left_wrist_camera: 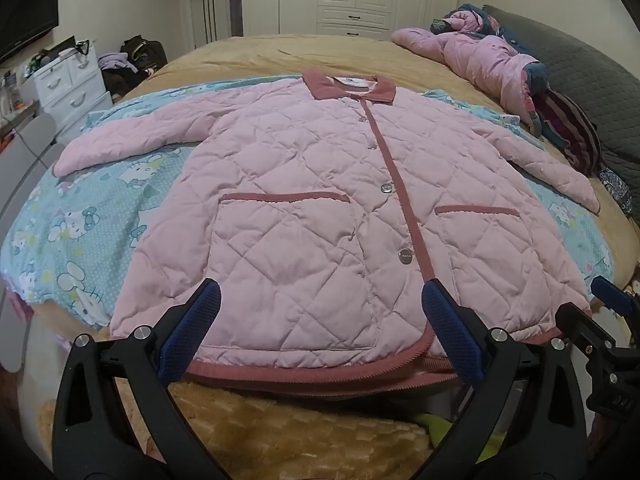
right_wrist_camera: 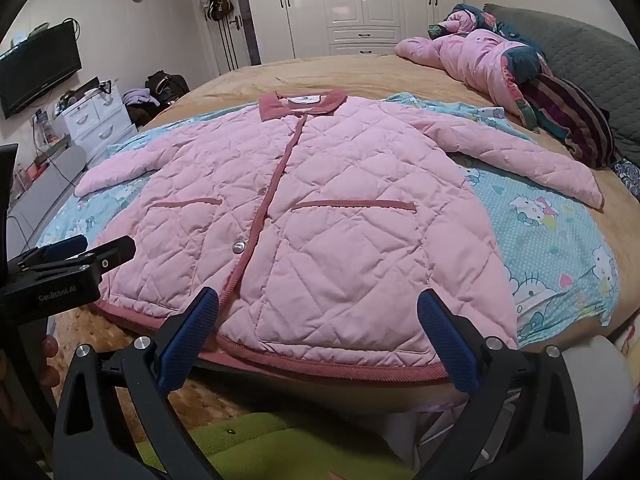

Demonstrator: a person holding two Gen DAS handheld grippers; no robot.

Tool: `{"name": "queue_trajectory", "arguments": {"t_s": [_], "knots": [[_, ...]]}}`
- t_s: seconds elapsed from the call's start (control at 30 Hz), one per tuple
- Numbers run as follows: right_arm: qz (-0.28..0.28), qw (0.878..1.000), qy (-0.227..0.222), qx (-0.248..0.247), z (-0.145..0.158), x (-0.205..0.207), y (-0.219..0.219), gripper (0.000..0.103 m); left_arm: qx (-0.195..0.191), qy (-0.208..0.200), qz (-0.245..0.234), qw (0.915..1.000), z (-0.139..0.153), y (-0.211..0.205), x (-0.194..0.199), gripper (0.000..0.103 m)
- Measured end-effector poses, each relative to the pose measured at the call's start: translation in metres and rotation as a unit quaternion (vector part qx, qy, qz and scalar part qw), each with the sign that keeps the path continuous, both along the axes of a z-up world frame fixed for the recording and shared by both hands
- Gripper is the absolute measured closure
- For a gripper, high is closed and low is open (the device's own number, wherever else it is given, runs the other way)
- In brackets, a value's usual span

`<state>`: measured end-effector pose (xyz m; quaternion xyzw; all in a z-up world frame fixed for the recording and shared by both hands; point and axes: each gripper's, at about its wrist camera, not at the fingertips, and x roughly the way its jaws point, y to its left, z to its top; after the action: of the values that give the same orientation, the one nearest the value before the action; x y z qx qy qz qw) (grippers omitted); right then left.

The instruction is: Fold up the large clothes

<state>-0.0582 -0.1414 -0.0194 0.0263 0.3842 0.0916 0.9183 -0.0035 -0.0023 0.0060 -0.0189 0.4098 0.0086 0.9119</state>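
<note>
A pink quilted jacket (left_wrist_camera: 320,208) with dark pink collar, placket and hem trim lies flat, front up, buttoned, sleeves spread, on a blue cartoon-print sheet (left_wrist_camera: 100,208). It also shows in the right wrist view (right_wrist_camera: 332,208). My left gripper (left_wrist_camera: 320,304) is open and empty, hovering just short of the jacket's hem left of the placket. My right gripper (right_wrist_camera: 318,304) is open and empty, just short of the hem on the jacket's right half. The right gripper shows at the left wrist view's right edge (left_wrist_camera: 612,300), and the left gripper at the right wrist view's left edge (right_wrist_camera: 68,256).
The tan bedspread (left_wrist_camera: 320,52) covers a large bed. A pile of pink and dark clothes (left_wrist_camera: 492,56) and a grey pillow (left_wrist_camera: 592,76) lie at the far right. White drawers (left_wrist_camera: 68,80), a TV (right_wrist_camera: 36,72) and wardrobes (right_wrist_camera: 360,0) stand beyond the bed.
</note>
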Motion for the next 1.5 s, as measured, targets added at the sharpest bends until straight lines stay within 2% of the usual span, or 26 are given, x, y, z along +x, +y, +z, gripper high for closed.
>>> {"name": "queue_trajectory", "arguments": {"t_s": [0.53,0.67,0.8,0.93,1.03,1.27,1.37,1.5], "knots": [[0.003,1.000,-0.004,-0.003,-0.003,0.007,0.006,0.004,-0.004,0.007,0.000,1.0000,-0.006,0.001,0.003,0.009],[0.012,1.000,-0.002,-0.004,-0.001,0.021,0.007,0.004,0.004,0.008,0.006,0.9999,-0.006,0.004,0.011,0.009],[0.020,1.000,-0.004,0.001,0.001,0.034,0.009,0.004,-0.009,0.015,0.013,0.9998,-0.005,0.009,0.022,0.009],[0.021,1.000,-0.018,-0.009,0.006,0.047,0.010,0.004,-0.003,0.016,0.027,0.9995,-0.004,0.014,0.033,0.009],[0.025,1.000,-0.019,0.007,0.010,0.059,0.007,0.004,-0.003,0.018,0.033,0.9993,-0.003,0.016,0.041,0.009],[0.023,1.000,-0.012,0.017,0.017,0.094,-0.003,0.004,-0.004,0.021,0.033,0.9992,0.001,0.014,0.065,0.009],[0.026,0.999,-0.020,0.004,0.025,0.107,-0.004,0.004,-0.004,0.018,0.029,0.9994,0.005,0.010,0.077,0.009],[0.026,0.999,-0.012,0.022,0.032,0.130,-0.011,0.004,-0.006,0.014,0.030,0.9994,0.013,0.007,0.097,0.009]]}}
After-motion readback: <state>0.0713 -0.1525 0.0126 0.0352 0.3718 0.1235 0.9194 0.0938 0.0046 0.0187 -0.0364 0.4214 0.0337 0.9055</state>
